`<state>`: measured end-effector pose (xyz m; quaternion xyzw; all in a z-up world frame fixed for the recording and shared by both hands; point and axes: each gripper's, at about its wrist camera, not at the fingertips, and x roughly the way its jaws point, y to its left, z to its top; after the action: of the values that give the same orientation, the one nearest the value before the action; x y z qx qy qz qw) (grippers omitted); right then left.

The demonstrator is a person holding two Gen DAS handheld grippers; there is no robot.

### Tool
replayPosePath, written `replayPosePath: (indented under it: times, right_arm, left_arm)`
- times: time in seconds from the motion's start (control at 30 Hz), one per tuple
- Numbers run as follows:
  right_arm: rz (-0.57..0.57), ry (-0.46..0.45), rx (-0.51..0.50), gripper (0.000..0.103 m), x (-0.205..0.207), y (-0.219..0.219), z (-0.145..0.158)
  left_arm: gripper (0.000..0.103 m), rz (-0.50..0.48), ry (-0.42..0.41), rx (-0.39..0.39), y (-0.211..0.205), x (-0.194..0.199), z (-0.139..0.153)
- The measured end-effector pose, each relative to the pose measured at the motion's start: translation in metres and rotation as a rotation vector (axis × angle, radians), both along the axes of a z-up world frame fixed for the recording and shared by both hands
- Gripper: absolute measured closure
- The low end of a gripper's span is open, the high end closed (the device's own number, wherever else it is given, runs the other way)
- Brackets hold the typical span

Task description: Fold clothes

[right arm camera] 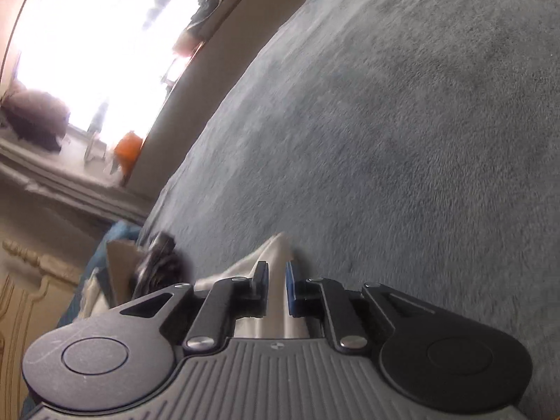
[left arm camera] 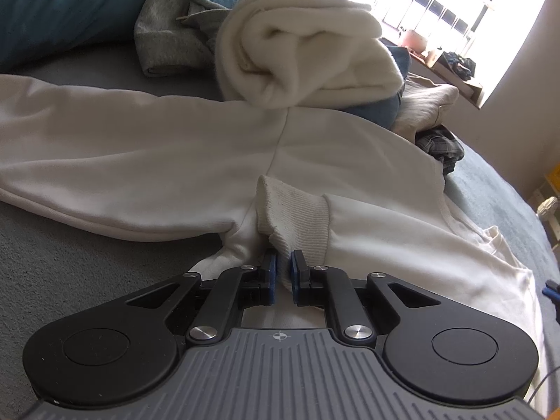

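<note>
Sweatshirt (left arm camera: 182, 161), white, lies spread flat across a grey-blue bed cover (left arm camera: 70, 273), its ribbed cuff (left arm camera: 294, 217) folded up toward the camera. The left gripper (left arm camera: 282, 273) is clamped on the lower edge of that cuff, blue pads close together with cloth between them. In the right wrist view, the right gripper (right arm camera: 277, 287) is clamped on a pointed fold of white fabric (right arm camera: 273, 255), lifted above the cover; which part of the garment this is cannot be told, since the gripper body hides the rest.

Beyond the sweatshirt sits a heap of unfolded clothes: a cream fleece (left arm camera: 301, 56) on top, a grey garment (left arm camera: 168, 42) behind it, denim and a plaid piece (left arm camera: 437, 147) partly buried at the heap's right side. A teal pillow (left arm camera: 70, 3) is cut off at the upper left.

The right wrist view is blurred. A wide stretch of bare cover (right arm camera: 402, 122) lies ahead of that gripper. The bed's edge runs near a bright, washed-out window (right arm camera: 98, 49); items on its sill are hard to make out.
</note>
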<state>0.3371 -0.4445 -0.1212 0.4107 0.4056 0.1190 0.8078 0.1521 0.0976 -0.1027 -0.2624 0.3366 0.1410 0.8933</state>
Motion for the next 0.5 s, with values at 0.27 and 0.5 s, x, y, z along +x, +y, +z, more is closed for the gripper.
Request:
replayPosePath:
  times: [0.27,0.5]
  right_arm:
    - [0.081,0.123,0.013,0.098,-0.065,0.006,-0.019]
    - [0.315,0.027,-0.111,0.093,-0.107,0.049,0.037]
  left_arm:
    - [0.078,-0.023,-0.013,-0.044,0.009,-0.002,0.006]
    - [0.069,-0.069,-0.05,0.011,0.006,-0.026,0.033]
